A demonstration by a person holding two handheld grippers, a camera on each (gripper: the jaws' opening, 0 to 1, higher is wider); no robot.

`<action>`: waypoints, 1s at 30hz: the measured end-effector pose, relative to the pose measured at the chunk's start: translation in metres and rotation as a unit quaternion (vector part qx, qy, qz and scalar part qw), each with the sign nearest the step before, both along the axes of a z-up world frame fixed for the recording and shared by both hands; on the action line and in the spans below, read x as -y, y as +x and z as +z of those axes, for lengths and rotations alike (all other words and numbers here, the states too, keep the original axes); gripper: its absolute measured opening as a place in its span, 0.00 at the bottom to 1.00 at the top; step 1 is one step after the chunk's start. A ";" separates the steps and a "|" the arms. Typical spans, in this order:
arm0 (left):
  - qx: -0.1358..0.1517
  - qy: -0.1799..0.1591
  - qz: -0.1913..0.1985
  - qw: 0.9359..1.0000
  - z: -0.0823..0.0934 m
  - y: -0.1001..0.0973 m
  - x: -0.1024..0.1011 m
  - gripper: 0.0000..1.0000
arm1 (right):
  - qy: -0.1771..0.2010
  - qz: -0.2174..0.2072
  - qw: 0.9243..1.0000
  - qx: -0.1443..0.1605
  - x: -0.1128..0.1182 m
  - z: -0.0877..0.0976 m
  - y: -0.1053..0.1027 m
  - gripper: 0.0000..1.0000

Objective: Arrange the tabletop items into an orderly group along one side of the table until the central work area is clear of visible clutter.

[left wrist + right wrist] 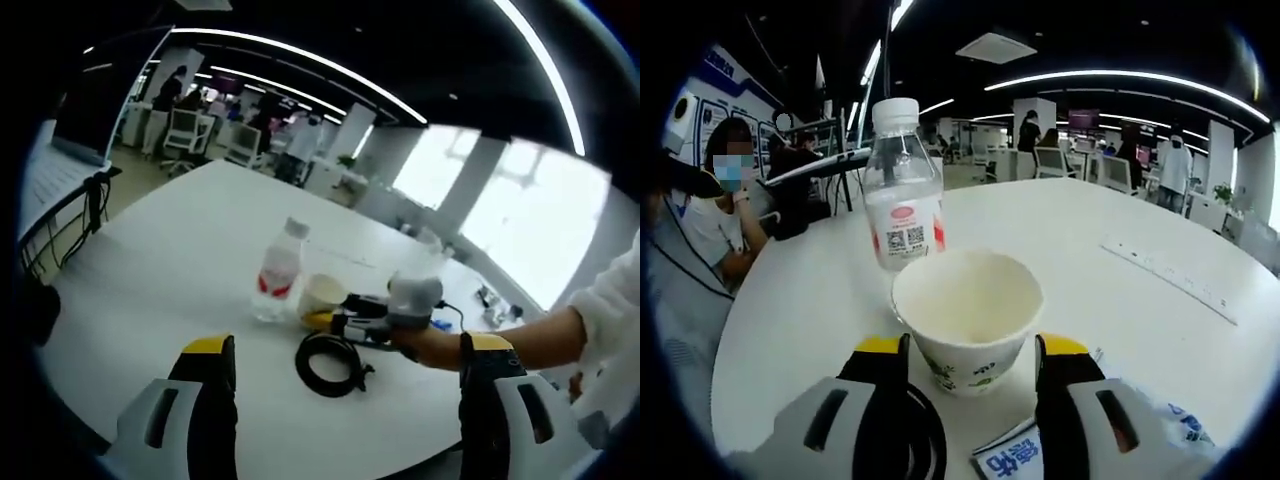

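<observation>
Right gripper (970, 362) jaws flank paper cup (967, 318), contact unclear: light, crushable, grip its lower wall gently. Left gripper (345, 375) open over counter (180, 270).

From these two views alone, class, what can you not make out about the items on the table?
- Paper cup, right gripper view: base hidden between the tongs; contact unclear.
- Blue-printed packet, right gripper view: cut off by the bottom edge.
- Bottle label, left gripper view: too small to read.
- Black cable coil, left gripper view: ends unclear.
</observation>
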State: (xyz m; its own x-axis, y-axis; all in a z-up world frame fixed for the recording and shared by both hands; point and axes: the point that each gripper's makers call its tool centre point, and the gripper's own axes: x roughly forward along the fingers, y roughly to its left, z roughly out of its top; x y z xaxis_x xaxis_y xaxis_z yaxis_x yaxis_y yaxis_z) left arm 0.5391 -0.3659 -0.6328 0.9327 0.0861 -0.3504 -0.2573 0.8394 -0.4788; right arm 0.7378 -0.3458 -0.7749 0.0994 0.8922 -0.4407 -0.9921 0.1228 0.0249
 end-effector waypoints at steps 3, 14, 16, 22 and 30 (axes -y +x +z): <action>0.001 0.000 0.000 1.000 0.001 0.000 0.002 0.89 | 0.000 0.001 1.000 0.011 0.003 0.004 -0.001 0.57; -0.003 0.014 -0.008 1.000 0.001 0.002 0.003 0.90 | 0.002 -0.001 1.000 0.014 0.034 0.018 -0.009 0.61; -0.003 0.018 -0.009 1.000 0.002 0.002 0.003 0.90 | 0.007 -0.006 1.000 0.014 0.035 0.020 -0.006 0.62; -0.003 0.025 -0.008 1.000 0.003 0.001 0.001 0.90 | 0.017 -0.012 1.000 0.012 0.044 0.037 -0.006 0.61; 0.002 0.029 -0.006 1.000 0.006 0.002 0.000 0.90 | 0.017 -0.019 1.000 0.004 0.060 0.040 -0.013 0.60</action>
State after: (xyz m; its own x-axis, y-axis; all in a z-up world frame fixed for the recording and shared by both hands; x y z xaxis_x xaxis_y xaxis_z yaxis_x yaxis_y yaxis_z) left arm 0.5410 -0.3664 -0.6271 0.9351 0.0951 -0.3414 -0.2454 0.8688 -0.4301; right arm 0.7252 -0.4058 -0.7346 0.1377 0.9019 -0.4094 -0.9869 0.1602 0.0211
